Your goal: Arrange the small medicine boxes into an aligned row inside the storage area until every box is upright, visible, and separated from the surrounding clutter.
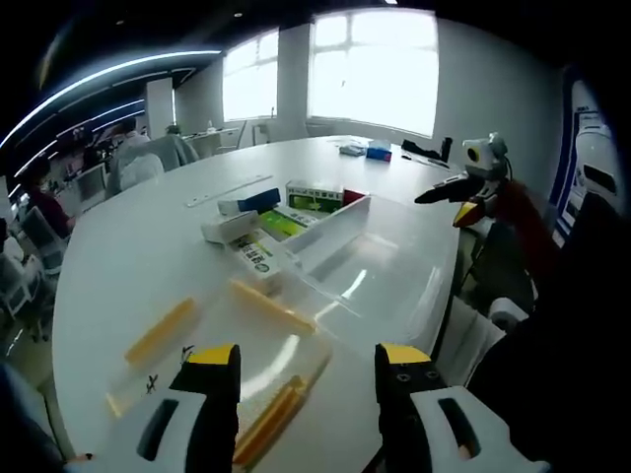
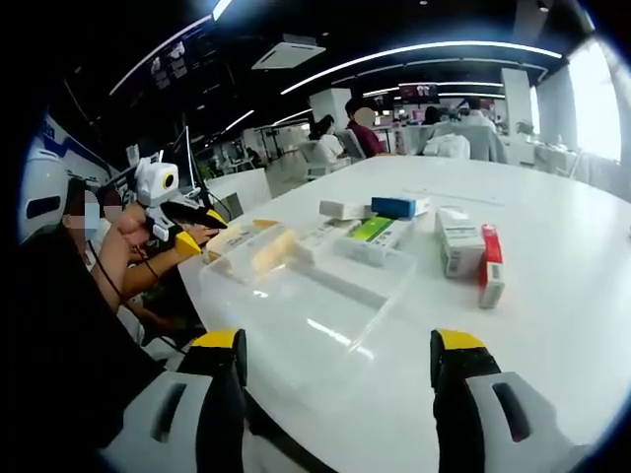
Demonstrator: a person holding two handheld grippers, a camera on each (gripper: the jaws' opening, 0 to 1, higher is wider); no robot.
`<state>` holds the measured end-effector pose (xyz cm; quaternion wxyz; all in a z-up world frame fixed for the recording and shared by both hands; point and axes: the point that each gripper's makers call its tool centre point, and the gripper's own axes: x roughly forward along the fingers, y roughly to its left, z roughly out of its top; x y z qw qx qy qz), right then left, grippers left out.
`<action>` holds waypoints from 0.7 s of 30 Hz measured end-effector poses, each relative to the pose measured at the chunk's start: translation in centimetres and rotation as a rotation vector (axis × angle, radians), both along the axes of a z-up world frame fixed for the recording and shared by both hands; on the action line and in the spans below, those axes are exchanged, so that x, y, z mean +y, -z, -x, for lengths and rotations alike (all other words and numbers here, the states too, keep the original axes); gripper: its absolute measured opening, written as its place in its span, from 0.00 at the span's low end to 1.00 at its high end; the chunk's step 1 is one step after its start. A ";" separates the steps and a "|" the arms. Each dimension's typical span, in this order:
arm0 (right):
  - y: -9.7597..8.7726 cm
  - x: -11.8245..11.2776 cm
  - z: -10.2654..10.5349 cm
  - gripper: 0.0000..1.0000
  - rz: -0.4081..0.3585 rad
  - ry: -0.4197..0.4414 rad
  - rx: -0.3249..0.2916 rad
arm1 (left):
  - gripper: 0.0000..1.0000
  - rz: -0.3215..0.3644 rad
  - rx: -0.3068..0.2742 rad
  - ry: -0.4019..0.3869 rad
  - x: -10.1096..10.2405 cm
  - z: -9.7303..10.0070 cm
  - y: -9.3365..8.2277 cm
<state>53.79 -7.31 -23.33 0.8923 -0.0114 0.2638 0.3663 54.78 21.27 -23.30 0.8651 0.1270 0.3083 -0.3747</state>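
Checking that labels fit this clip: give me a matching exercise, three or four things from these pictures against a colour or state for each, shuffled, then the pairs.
Things:
1. left gripper
2. blue box
3. red-ended box
4. clear bin

States:
A. transparent, at the table's near edge
B. jaws apart, holding nothing
C. lying flat, behind the green box
D. on the table, outside the bin

Pairs: 1-B, 2-C, 3-D, 4-A
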 end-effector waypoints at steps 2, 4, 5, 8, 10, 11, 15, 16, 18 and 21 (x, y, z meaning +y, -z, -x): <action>0.0 -0.1 0.0 0.74 -0.001 0.000 -0.001 | 0.55 0.003 -0.012 -0.003 -0.1 -0.1 -0.3; 0.0 -0.2 0.0 0.74 0.000 0.001 -0.005 | 0.55 0.011 -0.017 -0.003 -0.2 -0.2 -0.4; 0.0 -0.2 0.1 0.74 0.001 0.001 -0.005 | 0.55 0.012 -0.017 -0.002 -0.3 -0.3 -0.4; -0.1 -0.2 0.1 0.73 0.001 -0.001 -0.007 | 0.54 0.010 -0.022 -0.002 -0.4 -0.5 -0.5; 0.0 -0.2 0.1 0.73 0.000 -0.003 -0.008 | 0.51 0.014 -0.023 -0.003 -0.5 -0.7 -0.6; 0.0 -0.3 0.1 0.73 -0.001 -0.001 -0.006 | 0.49 0.013 -0.026 -0.004 -0.5 -0.8 -0.6; 0.2 -0.3 0.1 0.73 -0.002 -0.001 -0.001 | 0.47 0.114 -0.143 -0.041 -0.5 -2.0 -3.6; 0.3 -0.2 0.1 0.73 -0.001 -0.001 0.001 | 0.47 0.115 -0.139 -0.042 -0.4 -2.1 -3.6; 0.3 -0.2 0.1 0.73 0.002 -0.003 0.001 | 0.47 0.097 -0.140 -0.050 -0.1 -2.3 -3.5; 0.2 -0.2 0.1 0.73 0.000 -0.002 0.000 | 0.47 0.062 -0.146 -0.056 0.3 -2.7 -3.2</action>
